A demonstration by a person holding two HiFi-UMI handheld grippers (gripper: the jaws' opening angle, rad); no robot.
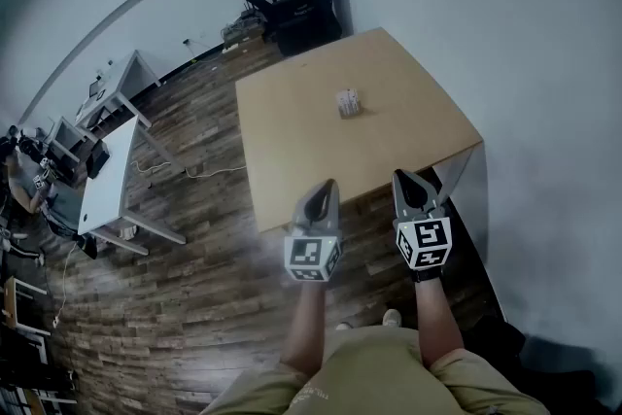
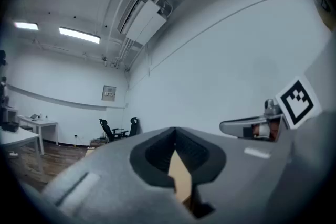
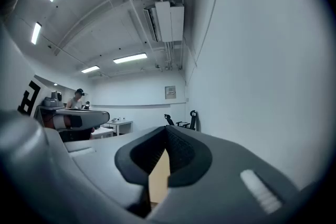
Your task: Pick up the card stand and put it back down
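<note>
Jaws on the left gripper (image 1: 328, 188) and right gripper (image 1: 409, 178) are pressed together, empty, and both grippers are held level side by side at the table's (image 1: 292, 112) near edge. The card stand (image 1: 348, 102) sits upright mid-table, well ahead of them, too small to tell which way it faces.

table (image 1: 389, 78): pale wood, smooth, matt
floor (image 1: 194, 296): dark wood planks, mixed browns, slight sheen
wall (image 1: 525, 34): plain paint, matt
left gripper (image 1: 328, 190): grey plastic, matt
right gripper (image 1: 402, 180): the same grey matt plastic; the 2 marker cubes are printed black on white
pads (image 2: 199, 152): black, ribbed, dull
card stand (image 1: 348, 102): pale; material too small to tell
desk (image 1: 109, 175): white, smooth
clothing (image 1: 379, 374): khaki cloth
</note>
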